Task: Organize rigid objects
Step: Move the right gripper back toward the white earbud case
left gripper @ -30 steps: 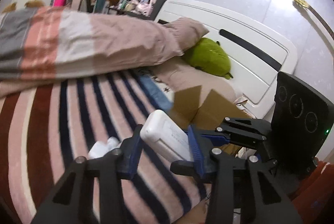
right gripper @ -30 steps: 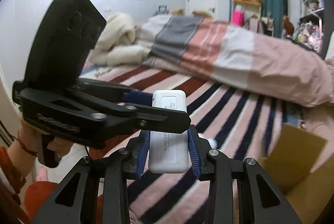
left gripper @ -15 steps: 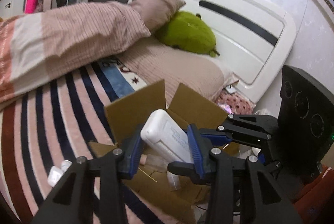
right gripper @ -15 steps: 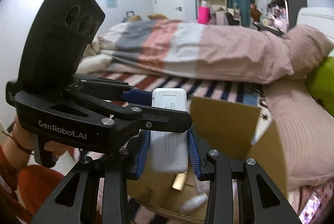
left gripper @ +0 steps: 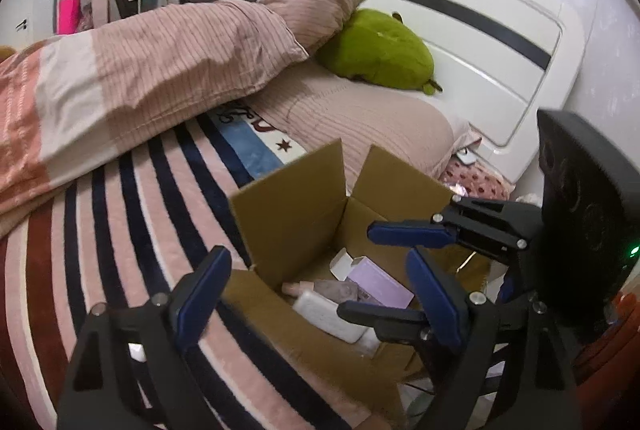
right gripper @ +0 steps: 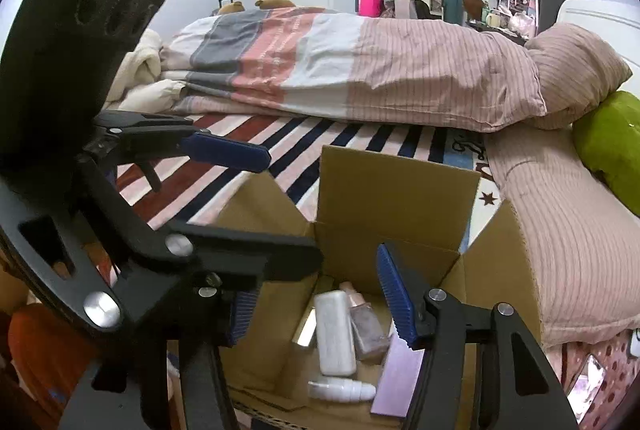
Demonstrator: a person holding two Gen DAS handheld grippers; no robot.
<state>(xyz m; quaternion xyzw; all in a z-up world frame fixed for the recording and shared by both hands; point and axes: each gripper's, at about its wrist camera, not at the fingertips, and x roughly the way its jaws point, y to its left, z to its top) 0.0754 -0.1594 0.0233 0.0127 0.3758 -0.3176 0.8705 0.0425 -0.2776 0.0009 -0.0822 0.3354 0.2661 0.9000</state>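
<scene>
An open cardboard box (left gripper: 288, 205) (right gripper: 400, 197) stands at the bed's edge. The white rectangular power bank (right gripper: 334, 332) (left gripper: 326, 314) lies inside on the box floor, beside a small pink-capped bottle (right gripper: 362, 326), a lilac flat box (right gripper: 400, 378) (left gripper: 380, 284) and a white bottle (right gripper: 340, 390). My left gripper (left gripper: 320, 294) is open and empty above the box. My right gripper (right gripper: 316, 310) is open and empty above the box too. Each gripper shows in the other's view, close together.
A striped blanket (left gripper: 120, 213) covers the bed left of the box. A folded pink quilt (right gripper: 360, 69), a pillow (left gripper: 316, 9) and a green plush (left gripper: 380, 49) lie behind. The white headboard (left gripper: 480, 41) is to the right. A phone (right gripper: 588, 382) lies on a dotted cloth.
Both grippers held the white power bank and carried it over the box. Both have opened, and the power bank now lies inside the box.
</scene>
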